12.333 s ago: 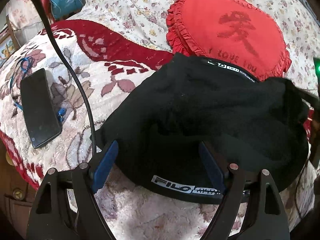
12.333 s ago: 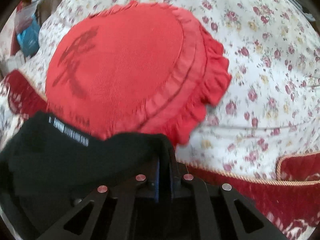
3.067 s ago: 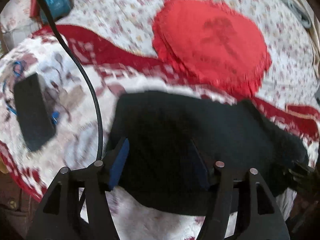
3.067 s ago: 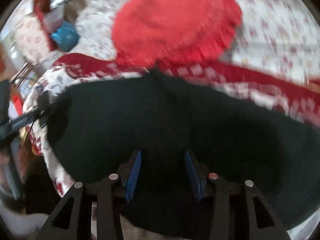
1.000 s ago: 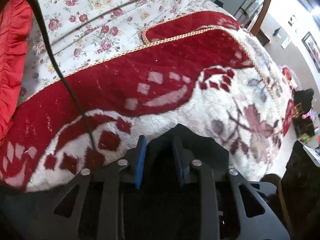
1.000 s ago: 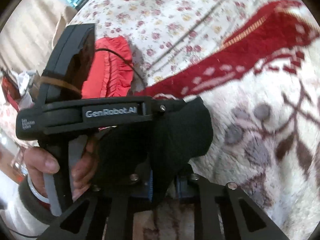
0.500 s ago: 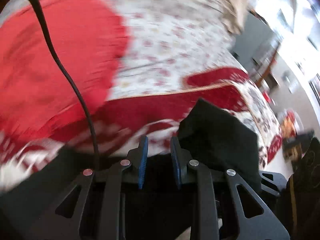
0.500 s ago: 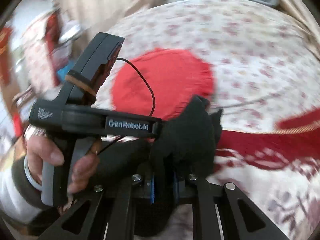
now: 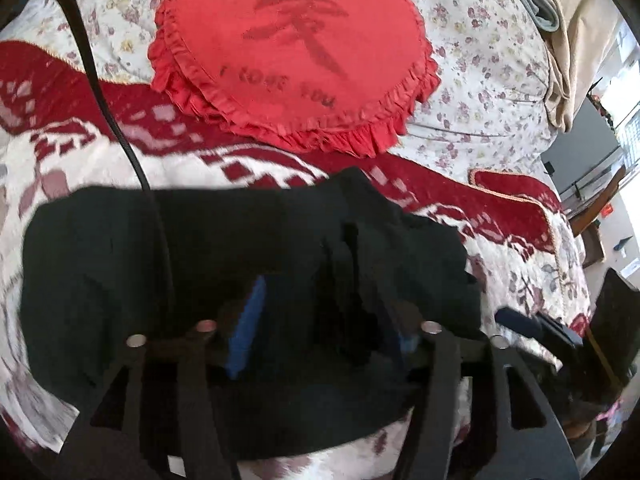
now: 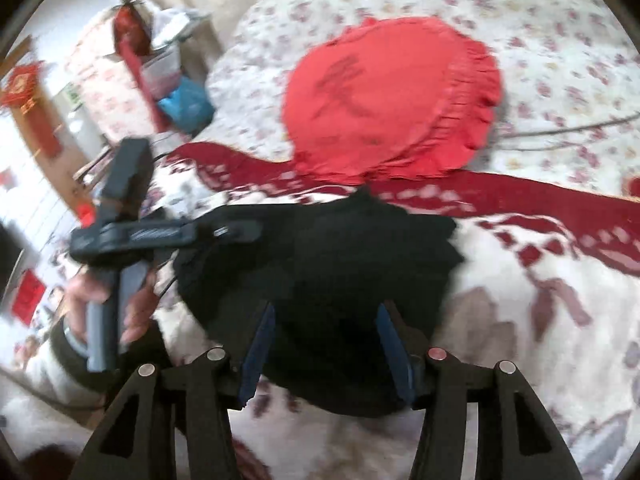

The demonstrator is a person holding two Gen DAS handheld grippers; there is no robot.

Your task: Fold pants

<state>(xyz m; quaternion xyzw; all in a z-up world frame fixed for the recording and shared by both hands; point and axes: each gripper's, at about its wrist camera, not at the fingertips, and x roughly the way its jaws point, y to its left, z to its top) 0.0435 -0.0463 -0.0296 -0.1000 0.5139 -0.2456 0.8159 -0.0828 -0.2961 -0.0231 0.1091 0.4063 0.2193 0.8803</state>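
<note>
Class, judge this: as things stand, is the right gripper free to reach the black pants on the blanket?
Probably yes. The right gripper hangs open right over the black pants, nothing lying between; the left gripper sits off to one side.

The pants (image 9: 208, 240) are matt black cloth, soft and slightly fuzzy, lying on a plush, fleecy blanket (image 9: 516, 264). The red cushion (image 9: 288, 48) is smooth woven cloth with a ruffled edge. Both tongs, left (image 9: 320, 320) and right (image 10: 326, 344), look like matt black plastic with blue pads (image 10: 258, 344) and shiny metal screws.

Both black plastic two-finger grippers, left (image 9: 320, 316) and right (image 10: 326, 338): blue pads, silver screws, triangular cutouts. Bare hand (image 10: 100, 300), white sleeve, dark cuff. Black cable (image 9: 116, 120).
</note>
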